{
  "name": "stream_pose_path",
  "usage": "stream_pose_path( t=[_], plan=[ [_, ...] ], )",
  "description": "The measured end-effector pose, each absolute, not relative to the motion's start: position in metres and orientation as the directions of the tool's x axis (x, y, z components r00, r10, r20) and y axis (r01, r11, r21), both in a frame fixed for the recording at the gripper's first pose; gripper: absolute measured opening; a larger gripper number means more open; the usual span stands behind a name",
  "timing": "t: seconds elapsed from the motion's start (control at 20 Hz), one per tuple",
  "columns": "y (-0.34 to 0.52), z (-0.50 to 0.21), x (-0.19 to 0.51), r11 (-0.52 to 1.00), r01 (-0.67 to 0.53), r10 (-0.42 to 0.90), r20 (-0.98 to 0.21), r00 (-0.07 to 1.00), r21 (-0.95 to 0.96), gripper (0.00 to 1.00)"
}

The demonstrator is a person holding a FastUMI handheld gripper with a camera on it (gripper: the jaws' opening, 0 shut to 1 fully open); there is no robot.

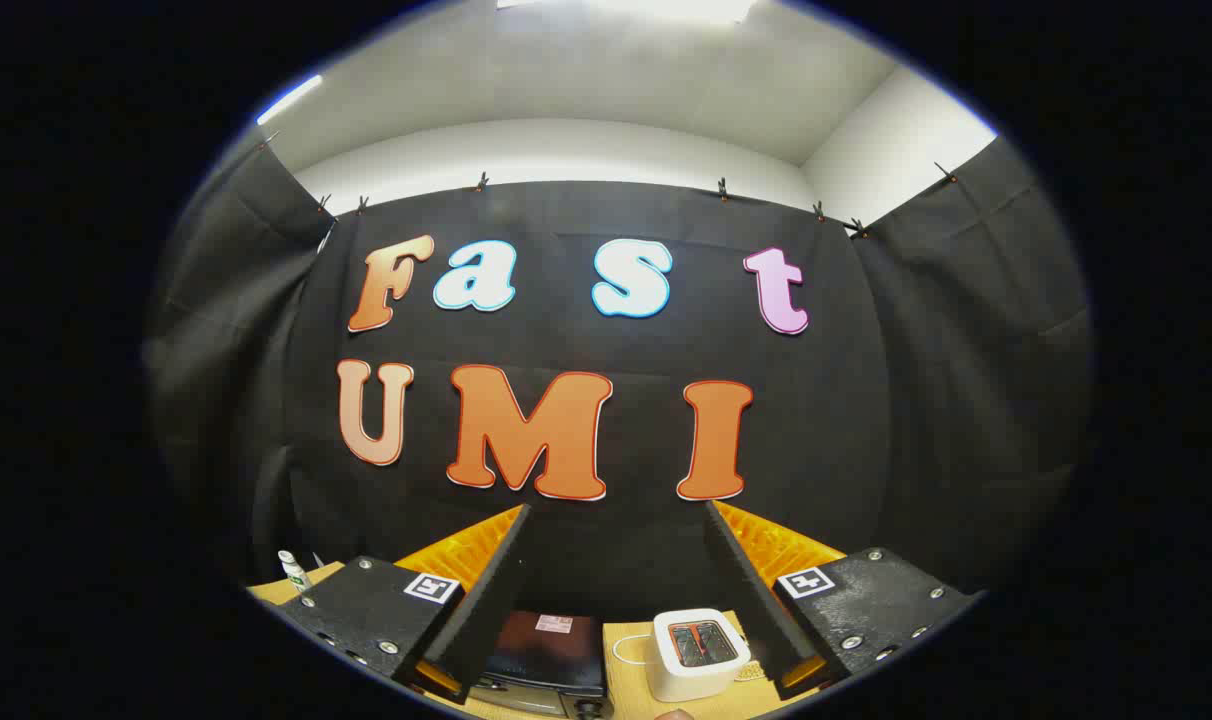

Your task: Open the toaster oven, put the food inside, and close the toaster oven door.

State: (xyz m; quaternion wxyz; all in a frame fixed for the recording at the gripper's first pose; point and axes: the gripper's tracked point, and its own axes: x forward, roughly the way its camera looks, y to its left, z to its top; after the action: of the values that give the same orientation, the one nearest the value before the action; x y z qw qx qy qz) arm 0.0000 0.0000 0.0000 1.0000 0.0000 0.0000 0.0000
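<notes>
Toaster oven [551, 655] left of toaster [699, 653], both on table [626, 680], between spread fingers.

Black toaster oven [551, 650] w/ a small pale label on top sits on a tan counter [628, 672]. Beside it, a white toaster [699, 652] shows dark slots w/ an orange-red glow inside and a white cord at its side. Gripper [616, 590]: fingers spread apart, w/ black-and-white square markers on its black body. A white bottle [293, 572] w/ green print and a dark cap stands near the counter's edge. Booth wall [866, 400] is black cloth; the room wall above it is white.
</notes>
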Motion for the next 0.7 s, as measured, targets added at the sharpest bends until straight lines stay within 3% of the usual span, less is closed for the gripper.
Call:
stream_pose_path(
  t=[0.7],
  plan=[
    [0.019, 0.006, -0.005, 0.998, -0.046, 0.046, -0.017, 0.999, 0.038, 1.0]
  ],
)
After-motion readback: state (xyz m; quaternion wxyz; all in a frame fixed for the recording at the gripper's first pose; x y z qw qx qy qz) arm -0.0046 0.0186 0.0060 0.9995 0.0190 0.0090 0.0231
